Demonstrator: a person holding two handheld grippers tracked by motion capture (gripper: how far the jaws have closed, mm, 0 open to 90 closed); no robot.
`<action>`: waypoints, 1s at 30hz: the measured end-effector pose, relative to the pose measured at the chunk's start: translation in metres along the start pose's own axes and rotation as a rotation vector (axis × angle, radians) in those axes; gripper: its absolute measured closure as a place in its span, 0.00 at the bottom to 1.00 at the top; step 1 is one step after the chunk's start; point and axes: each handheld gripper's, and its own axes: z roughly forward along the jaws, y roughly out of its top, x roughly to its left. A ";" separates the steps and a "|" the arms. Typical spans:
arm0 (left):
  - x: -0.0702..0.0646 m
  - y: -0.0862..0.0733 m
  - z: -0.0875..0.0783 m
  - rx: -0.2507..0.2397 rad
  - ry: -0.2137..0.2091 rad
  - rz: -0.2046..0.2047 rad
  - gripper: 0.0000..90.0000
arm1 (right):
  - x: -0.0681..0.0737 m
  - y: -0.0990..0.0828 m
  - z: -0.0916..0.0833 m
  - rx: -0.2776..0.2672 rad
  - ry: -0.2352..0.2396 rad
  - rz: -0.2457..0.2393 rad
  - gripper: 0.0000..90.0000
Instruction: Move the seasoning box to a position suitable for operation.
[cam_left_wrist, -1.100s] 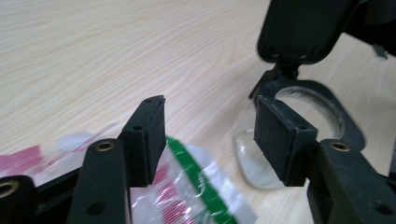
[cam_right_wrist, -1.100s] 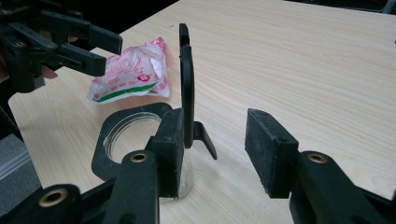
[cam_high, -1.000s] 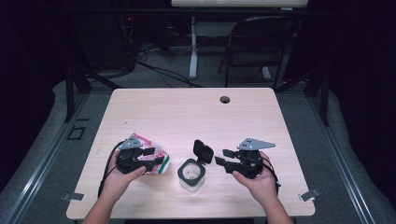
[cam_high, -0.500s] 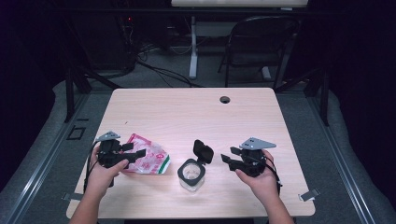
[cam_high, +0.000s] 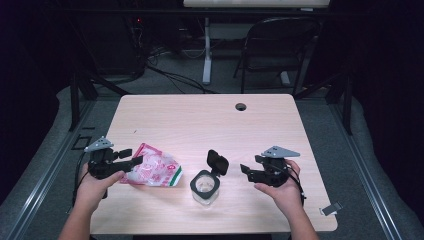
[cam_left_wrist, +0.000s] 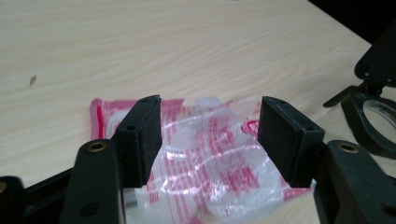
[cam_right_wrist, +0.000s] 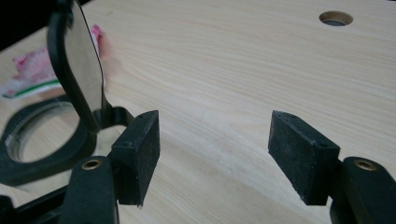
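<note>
A crumpled clear bag with red and pink print (cam_high: 156, 170) (cam_left_wrist: 215, 154) lies on the wooden table (cam_high: 200, 125) at the front left. My left gripper (cam_high: 132, 161) (cam_left_wrist: 212, 116) is at the bag's left end with its jaws apart. They have just been closing, the bag shows between them, and the pads do not touch it. A small clear container with a black rim (cam_high: 204, 186) (cam_right_wrist: 42, 154) stands in the middle, its black flip lid (cam_high: 218, 162) (cam_right_wrist: 81, 70) raised. To its right, my right gripper (cam_high: 245, 170) (cam_right_wrist: 215, 126) has just been opening and holds nothing.
A round cable hole (cam_high: 241, 106) (cam_right_wrist: 335, 17) sits near the table's far edge. Behind the table are a folding chair (cam_high: 280, 45) and cables on the floor. A small clip (cam_high: 331, 209) lies at the front right corner. The table's far half is bare wood.
My left gripper has slid left off the top of the bag to its left end, uncovering most of it. My right gripper has stayed in place with its jaws spread wider.
</note>
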 end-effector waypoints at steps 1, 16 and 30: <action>0.000 0.000 0.000 0.000 0.000 0.000 0.48 | 0.000 0.000 0.000 0.000 0.000 0.000 0.39; -0.011 -0.058 0.012 0.093 0.008 0.131 0.50 | 0.001 0.000 0.006 -0.030 0.013 -0.008 0.48; -0.031 -0.066 0.036 0.110 0.076 0.304 0.25 | -0.006 -0.002 0.007 -0.024 0.025 0.058 0.48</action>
